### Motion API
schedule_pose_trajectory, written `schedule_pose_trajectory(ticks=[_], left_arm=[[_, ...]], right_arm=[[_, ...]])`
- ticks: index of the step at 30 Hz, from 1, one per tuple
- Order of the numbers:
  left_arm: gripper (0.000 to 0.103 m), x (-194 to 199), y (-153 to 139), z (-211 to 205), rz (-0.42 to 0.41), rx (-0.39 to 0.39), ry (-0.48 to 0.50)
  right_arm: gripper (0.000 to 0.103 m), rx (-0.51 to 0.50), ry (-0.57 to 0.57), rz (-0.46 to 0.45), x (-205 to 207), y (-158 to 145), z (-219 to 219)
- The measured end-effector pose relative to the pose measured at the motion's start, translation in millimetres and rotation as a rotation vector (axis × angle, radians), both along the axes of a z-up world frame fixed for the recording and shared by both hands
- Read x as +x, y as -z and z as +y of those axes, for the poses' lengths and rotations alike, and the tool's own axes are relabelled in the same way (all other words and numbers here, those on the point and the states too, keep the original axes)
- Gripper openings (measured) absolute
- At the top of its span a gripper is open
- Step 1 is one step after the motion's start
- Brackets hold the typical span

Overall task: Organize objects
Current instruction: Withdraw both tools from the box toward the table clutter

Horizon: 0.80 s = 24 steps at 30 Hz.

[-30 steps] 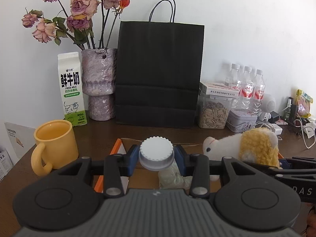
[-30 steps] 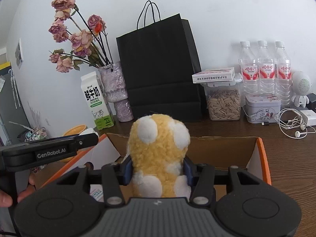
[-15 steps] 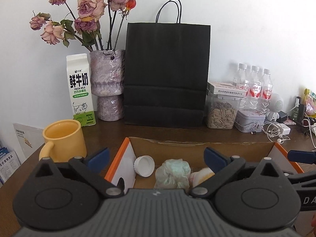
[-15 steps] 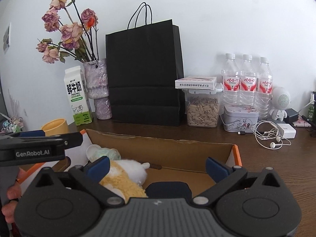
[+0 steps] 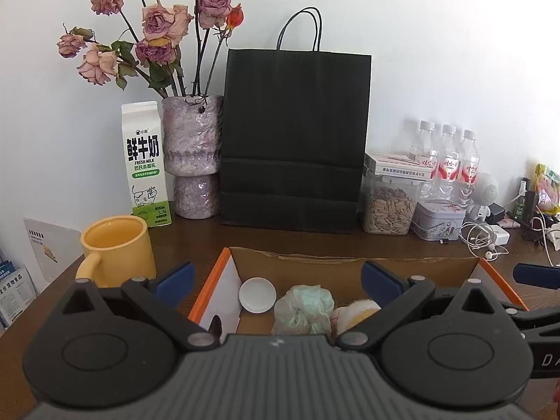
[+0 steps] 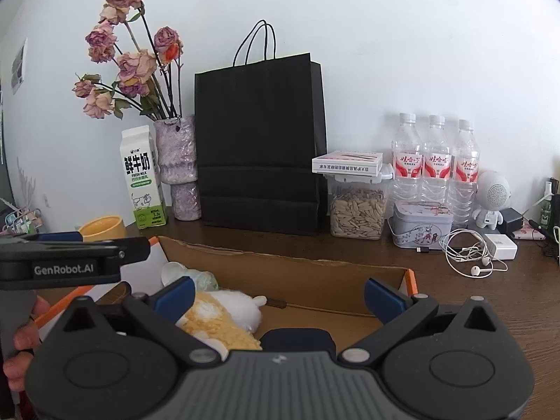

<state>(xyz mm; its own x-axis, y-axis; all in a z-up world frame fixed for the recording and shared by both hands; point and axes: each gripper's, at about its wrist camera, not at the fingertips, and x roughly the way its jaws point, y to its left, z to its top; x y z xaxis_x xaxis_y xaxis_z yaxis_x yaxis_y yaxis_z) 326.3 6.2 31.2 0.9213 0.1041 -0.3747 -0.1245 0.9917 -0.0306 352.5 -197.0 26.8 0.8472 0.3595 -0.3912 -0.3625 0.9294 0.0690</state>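
An open cardboard box (image 5: 350, 262) with orange edges sits on the wooden table; it also shows in the right wrist view (image 6: 297, 273). Inside lie a white bottle cap (image 5: 258, 294), a pale green crumpled bundle (image 5: 303, 309) and a yellow-and-white plush toy (image 6: 224, 315), part of which shows in the left wrist view (image 5: 355, 315). A dark blue object (image 6: 297, 338) lies in the box near the right gripper. My left gripper (image 5: 276, 280) is open and empty above the box. My right gripper (image 6: 278, 292) is open and empty above the box, with the plush below its left finger.
A yellow mug (image 5: 117, 250) stands left of the box. Along the wall stand a milk carton (image 5: 146, 164), a vase of dried roses (image 5: 192, 154), a black paper bag (image 5: 294, 136), a seed jar (image 5: 390, 203), a tin (image 5: 439, 218), water bottles (image 5: 444, 155), earphones (image 6: 469, 252).
One second ago my left gripper held the white cap and my right held the plush. Both opened and the objects dropped into the box. Both grippers have since drawn back slightly.
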Motion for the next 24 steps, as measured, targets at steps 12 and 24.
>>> schedule_pose_trajectory(ticks=[12,24], left_arm=[[0.103,-38.3,-15.6,-1.2,-0.020,0.001,0.011],[0.103,-81.5,-27.0,4.7,-0.024,-0.005,0.016]], right_arm=[[0.103,-0.018,0.011,-0.033,-41.2,-13.4,-7.0],[0.103,-0.031,0.038,-0.043,-84.9,-19.6,-16.5]])
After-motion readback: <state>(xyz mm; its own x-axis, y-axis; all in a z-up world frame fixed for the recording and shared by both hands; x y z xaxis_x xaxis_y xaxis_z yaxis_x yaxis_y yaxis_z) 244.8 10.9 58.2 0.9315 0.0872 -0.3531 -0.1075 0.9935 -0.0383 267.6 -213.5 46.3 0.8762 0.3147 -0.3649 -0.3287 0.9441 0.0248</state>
